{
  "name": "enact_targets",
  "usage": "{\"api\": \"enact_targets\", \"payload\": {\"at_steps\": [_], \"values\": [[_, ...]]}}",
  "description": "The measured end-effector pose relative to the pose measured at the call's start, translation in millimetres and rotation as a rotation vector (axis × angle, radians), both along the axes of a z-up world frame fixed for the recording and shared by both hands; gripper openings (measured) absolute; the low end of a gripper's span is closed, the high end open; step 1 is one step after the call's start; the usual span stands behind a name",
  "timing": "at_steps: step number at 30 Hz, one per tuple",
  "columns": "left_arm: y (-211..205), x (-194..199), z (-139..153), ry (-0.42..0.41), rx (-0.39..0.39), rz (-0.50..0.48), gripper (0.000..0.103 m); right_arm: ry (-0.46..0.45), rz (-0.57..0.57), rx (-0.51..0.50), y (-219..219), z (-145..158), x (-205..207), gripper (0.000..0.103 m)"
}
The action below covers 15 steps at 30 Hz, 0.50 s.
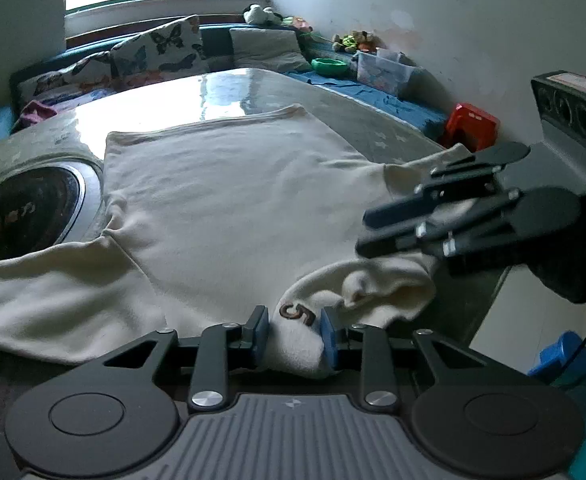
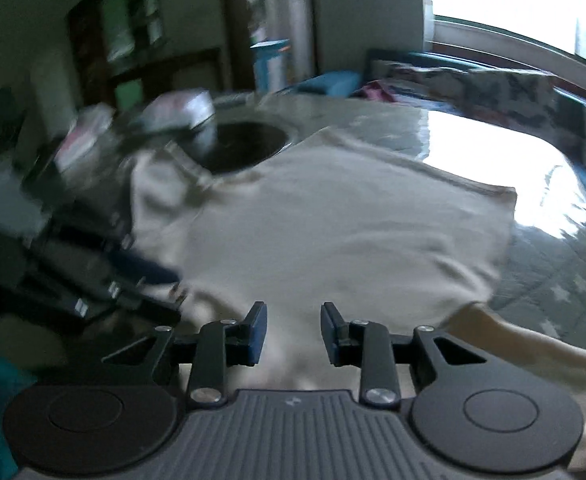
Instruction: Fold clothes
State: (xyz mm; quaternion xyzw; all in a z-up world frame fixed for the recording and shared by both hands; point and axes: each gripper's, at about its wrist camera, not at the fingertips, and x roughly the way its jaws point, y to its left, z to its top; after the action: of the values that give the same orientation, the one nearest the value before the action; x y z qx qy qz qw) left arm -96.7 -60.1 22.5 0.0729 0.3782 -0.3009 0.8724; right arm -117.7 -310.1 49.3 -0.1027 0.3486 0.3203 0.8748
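Note:
A cream sweatshirt lies spread flat on the table, its hem toward the window and its sleeves out to each side. It also shows in the right wrist view. My left gripper is shut on the bunched neck part of the sweatshirt, where a brown print shows between the blue pads. My right gripper is open and empty, hovering just above the cloth. It appears from the side in the left wrist view, over the right sleeve. The left gripper shows blurred in the right wrist view.
A glossy table with a round dark inset at the left. Cushions, a green bowl and a clear box sit on the bench behind. A red stool stands right. Shelves fill the far room.

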Motion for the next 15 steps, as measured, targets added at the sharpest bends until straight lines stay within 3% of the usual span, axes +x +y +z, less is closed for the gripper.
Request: {"api": "enact_targets", "payload": {"at_steps": [4,8,12,15], "values": [[3,-2,7,-0.023,-0.005,-0.018,0.031,-0.021,0.078,-0.067,19,-4,-16,0.026],[1,-5,15,-0.087,-0.009,-0.059,0.03,-0.043,0.072,-0.035,19,6,-20,0.026],[-7,-6,10,-0.092,0.012,-0.128,0.03,-0.024,0.118,-0.024,26,8,-22,0.025],[-14,-8,3,-0.096,0.047,-0.16,0.03,-0.008,0.125,-0.051,31,1,-23,0.016]]}}
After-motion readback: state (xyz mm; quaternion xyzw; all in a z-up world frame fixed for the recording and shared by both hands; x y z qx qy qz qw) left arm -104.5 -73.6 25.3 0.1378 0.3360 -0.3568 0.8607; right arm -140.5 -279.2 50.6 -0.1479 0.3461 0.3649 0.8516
